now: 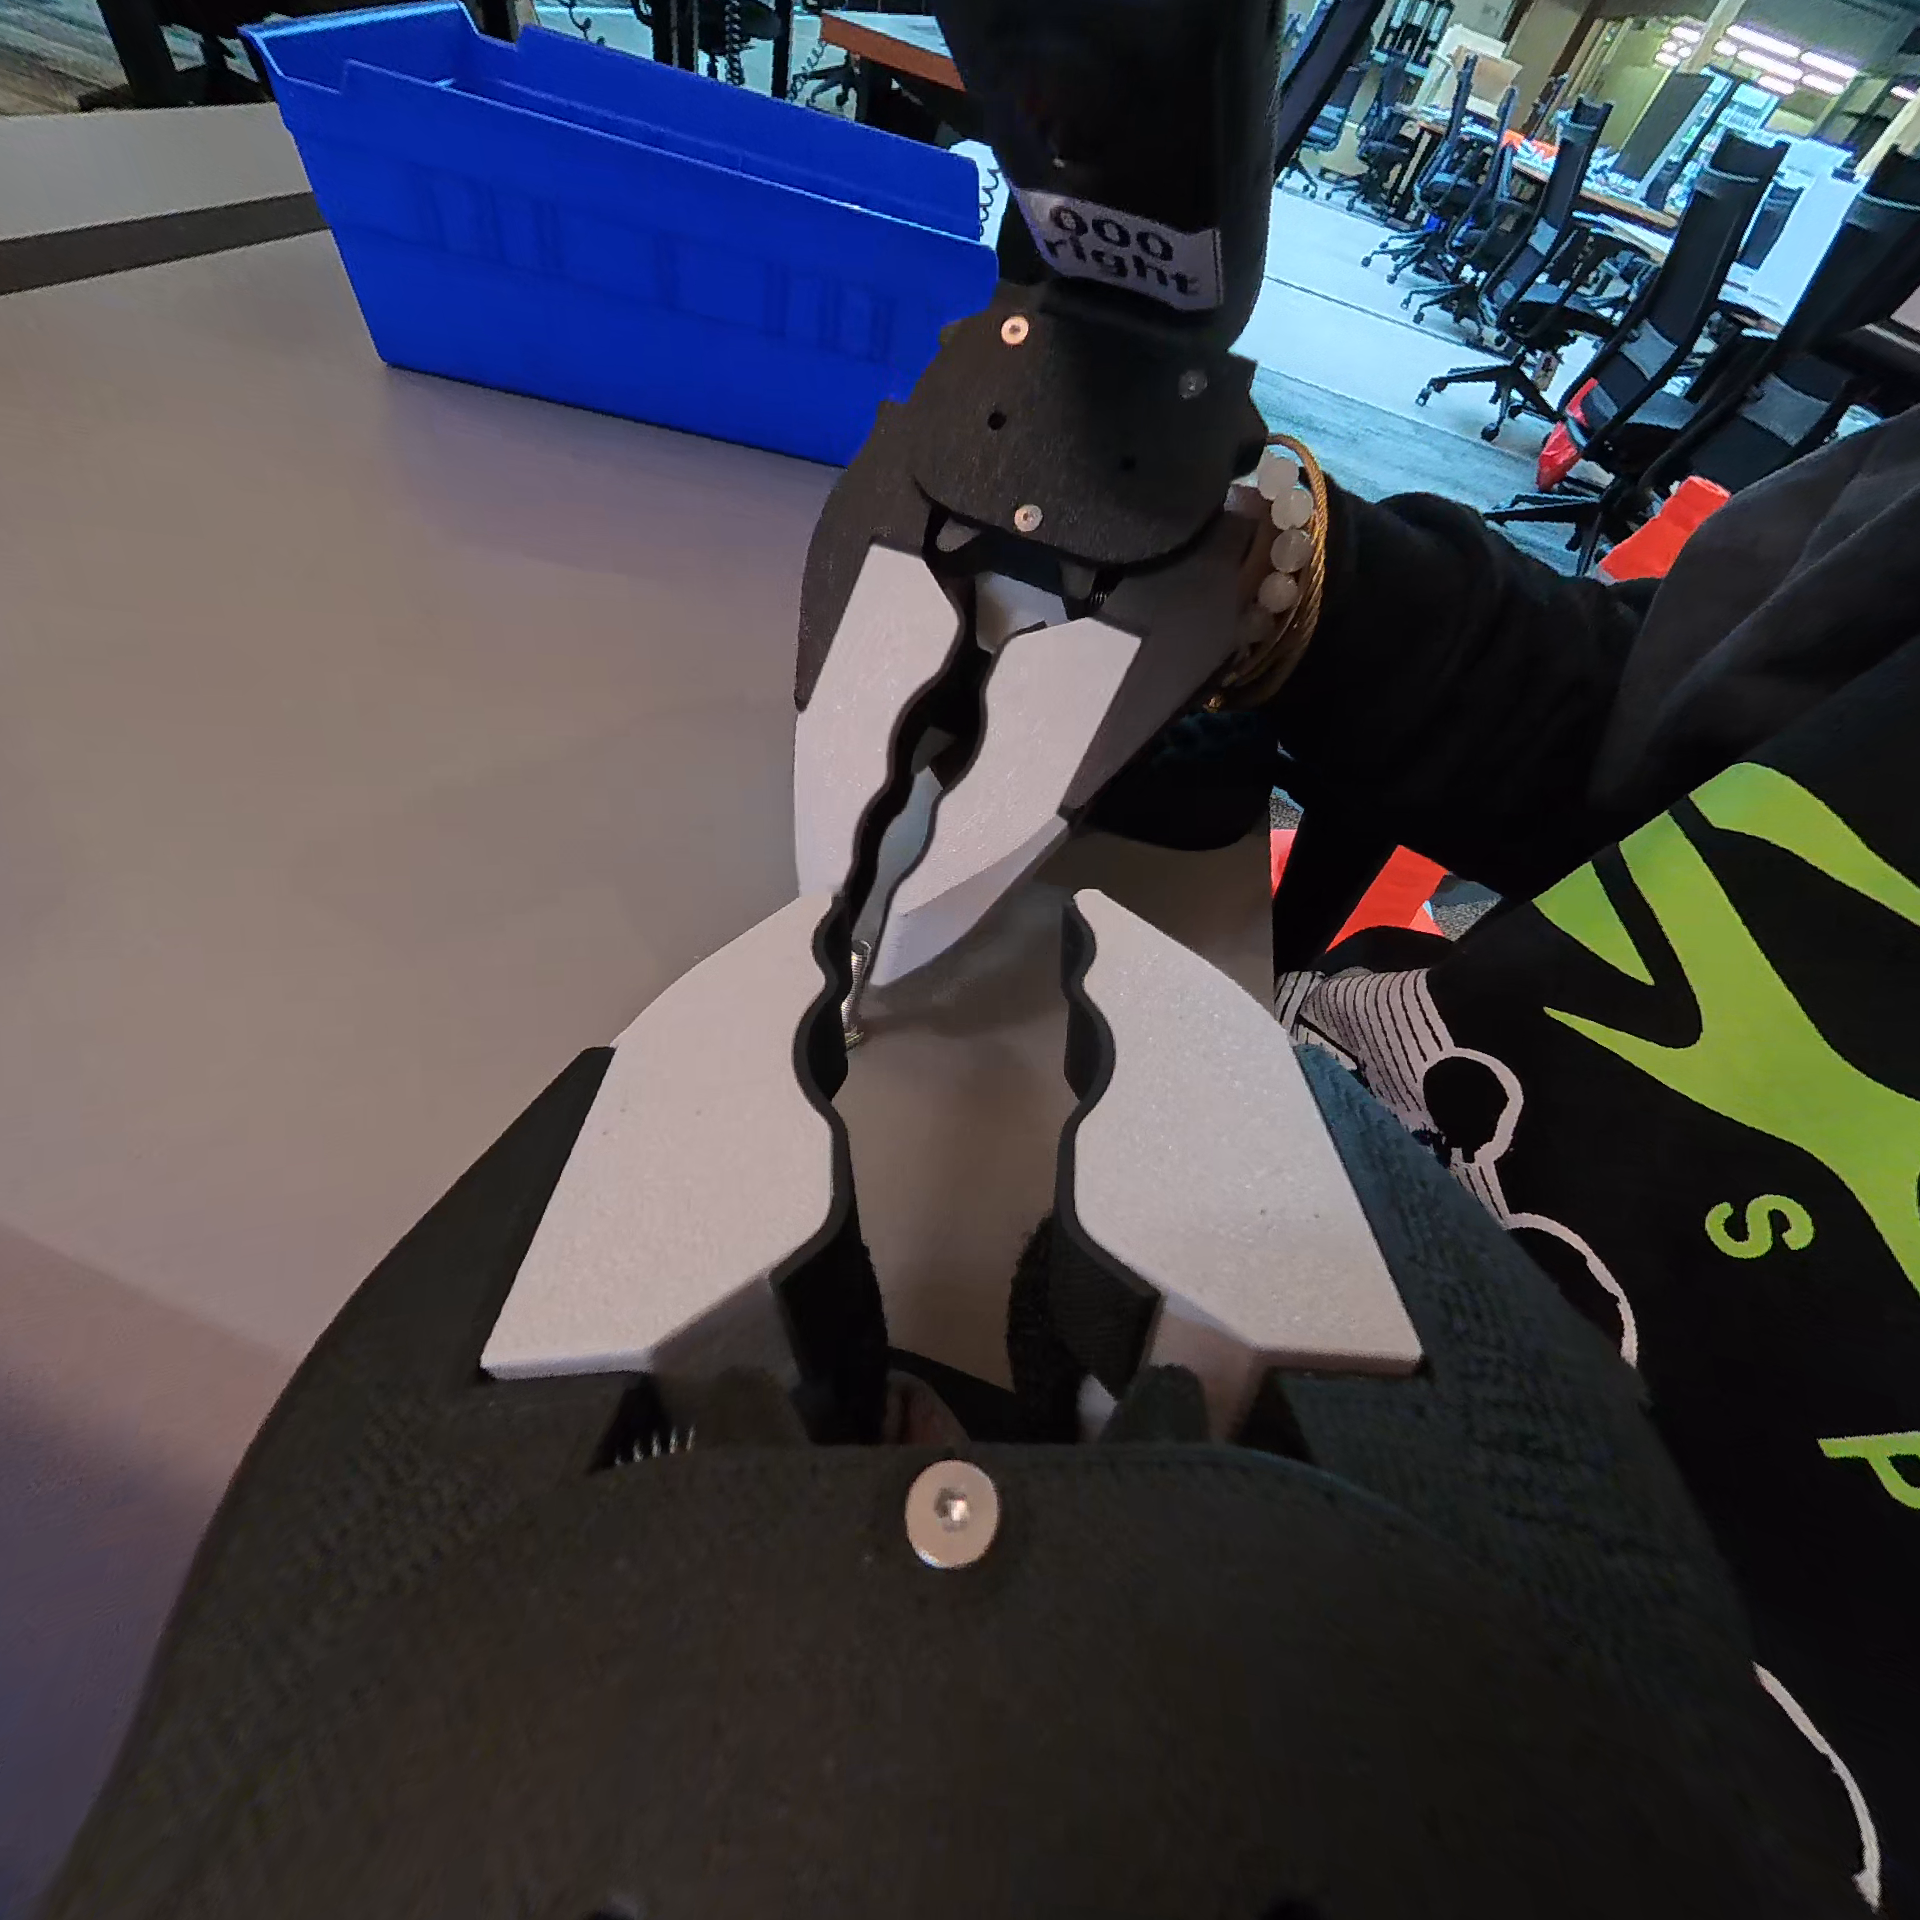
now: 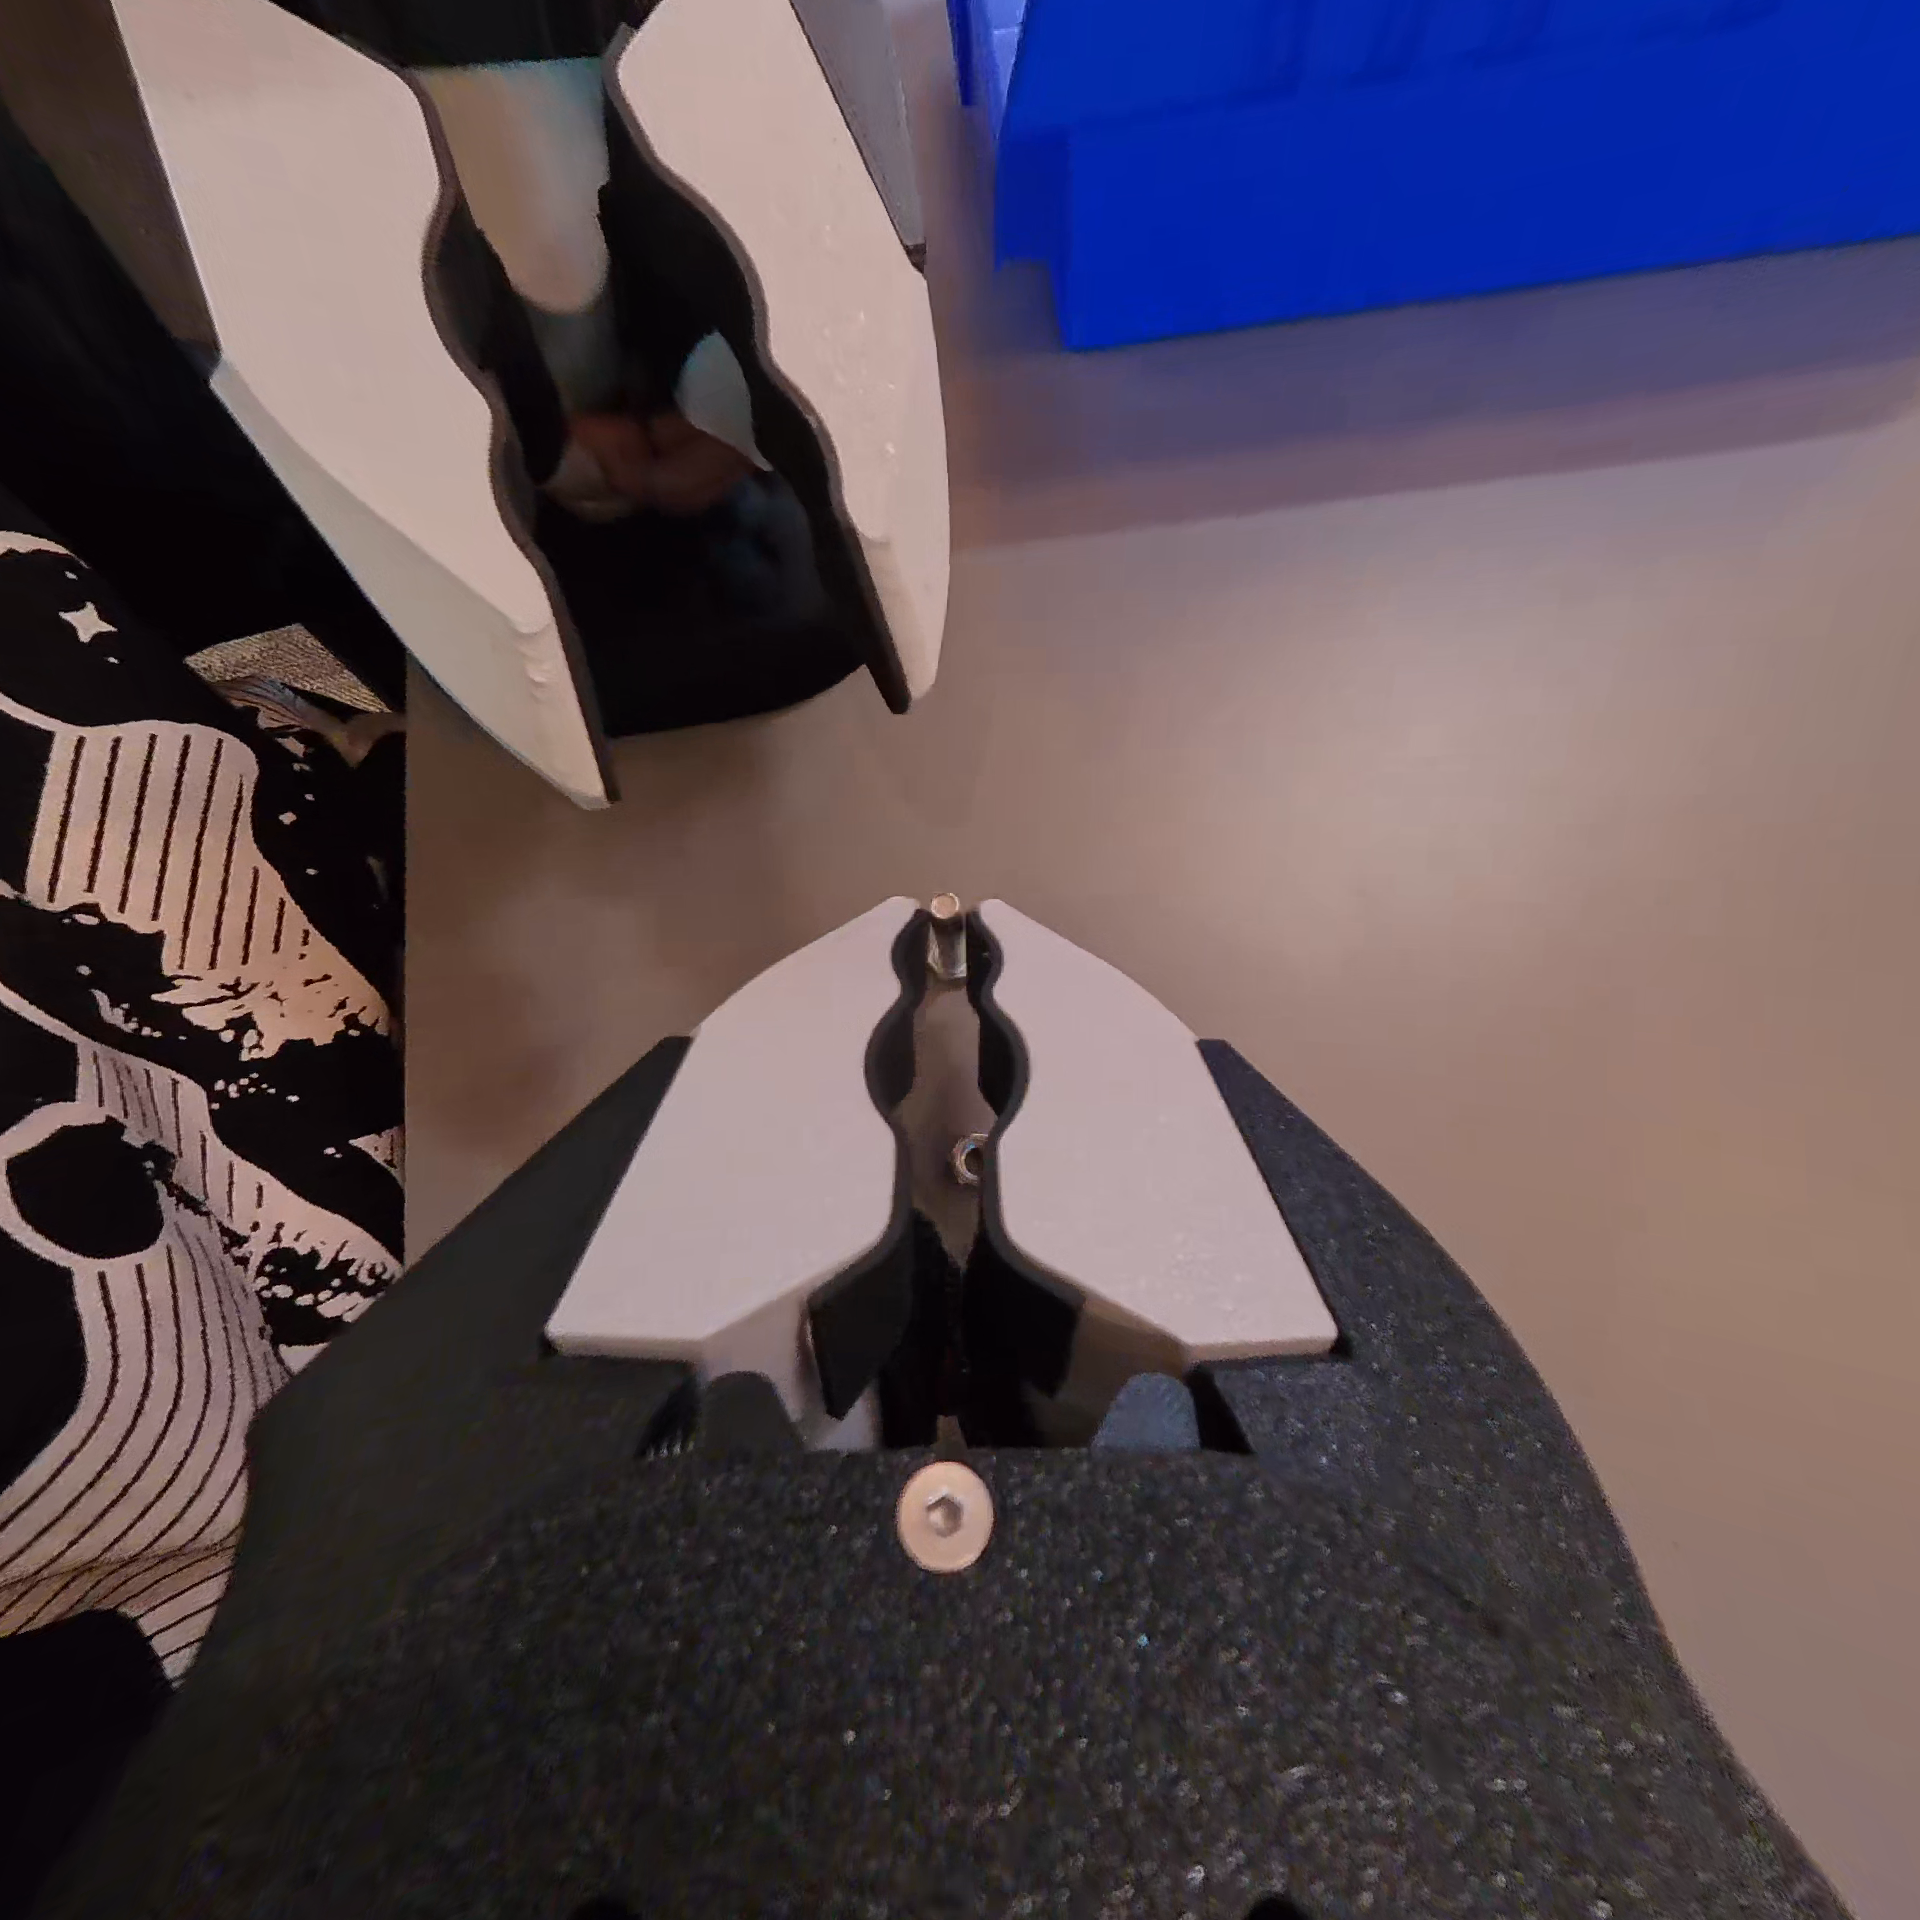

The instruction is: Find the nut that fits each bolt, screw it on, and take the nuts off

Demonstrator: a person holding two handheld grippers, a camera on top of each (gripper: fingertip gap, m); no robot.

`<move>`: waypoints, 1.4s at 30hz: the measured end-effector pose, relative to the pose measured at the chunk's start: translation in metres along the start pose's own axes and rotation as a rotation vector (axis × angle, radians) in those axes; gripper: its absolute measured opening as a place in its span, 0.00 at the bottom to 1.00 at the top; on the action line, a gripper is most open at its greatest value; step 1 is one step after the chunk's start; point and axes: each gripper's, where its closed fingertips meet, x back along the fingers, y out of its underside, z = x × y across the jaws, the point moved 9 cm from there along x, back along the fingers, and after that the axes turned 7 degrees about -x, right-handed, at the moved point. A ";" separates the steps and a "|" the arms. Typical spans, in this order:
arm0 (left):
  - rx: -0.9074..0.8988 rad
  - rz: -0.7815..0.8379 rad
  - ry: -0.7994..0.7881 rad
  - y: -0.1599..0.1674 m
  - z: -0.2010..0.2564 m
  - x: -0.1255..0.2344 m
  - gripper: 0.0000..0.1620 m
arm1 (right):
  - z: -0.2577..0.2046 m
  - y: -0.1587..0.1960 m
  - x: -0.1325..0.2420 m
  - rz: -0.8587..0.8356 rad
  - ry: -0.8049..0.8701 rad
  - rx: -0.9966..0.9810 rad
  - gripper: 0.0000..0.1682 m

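In the right wrist view my right gripper [image 2: 948,906] is shut on a small silver bolt [image 2: 945,935] held at its fingertips, just above the grey table [image 2: 1455,831]. A small nut [image 2: 966,1155] shows through the gap between its fingers, apparently lying on the table below. My left gripper [image 2: 748,743] is open and empty, up and to the left, its tips facing the bolt with a short gap. In the left wrist view my left gripper [image 1: 951,914] is open. The right gripper [image 1: 860,961] points down in front of it with the bolt [image 1: 854,992] beside the left finger.
A blue plastic bin [image 1: 644,239] stands on the table behind the grippers and also shows in the right wrist view [image 2: 1455,156]. A person's dark printed shirt [image 1: 1662,1039] is close on the right. Office chairs and desks stand beyond the table. Across from one pair of fingers to the other is roughly 5 cm.
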 end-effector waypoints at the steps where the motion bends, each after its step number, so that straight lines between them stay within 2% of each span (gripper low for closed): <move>1: 0.000 0.000 -0.001 0.000 0.000 0.000 0.24 | 0.000 0.000 0.000 -0.001 0.001 0.003 0.04; 6: -0.007 0.005 -0.026 -0.001 0.000 0.001 0.24 | -0.002 -0.008 0.012 0.043 -0.009 0.000 0.04; 15: -0.140 0.082 -0.162 -0.012 0.008 -0.002 0.18 | -0.025 -0.056 0.062 0.203 -0.081 0.086 0.04; 23: -0.206 0.149 -0.294 -0.017 0.013 -0.003 0.16 | -0.030 -0.066 0.056 0.200 -0.021 0.052 0.04; 36: -0.217 0.148 -0.323 -0.016 0.013 -0.005 0.07 | -0.031 -0.068 0.054 0.218 -0.020 0.041 0.04; 42: -0.225 0.142 -0.326 -0.016 0.013 -0.006 0.07 | -0.030 -0.067 0.054 0.219 -0.019 0.032 0.04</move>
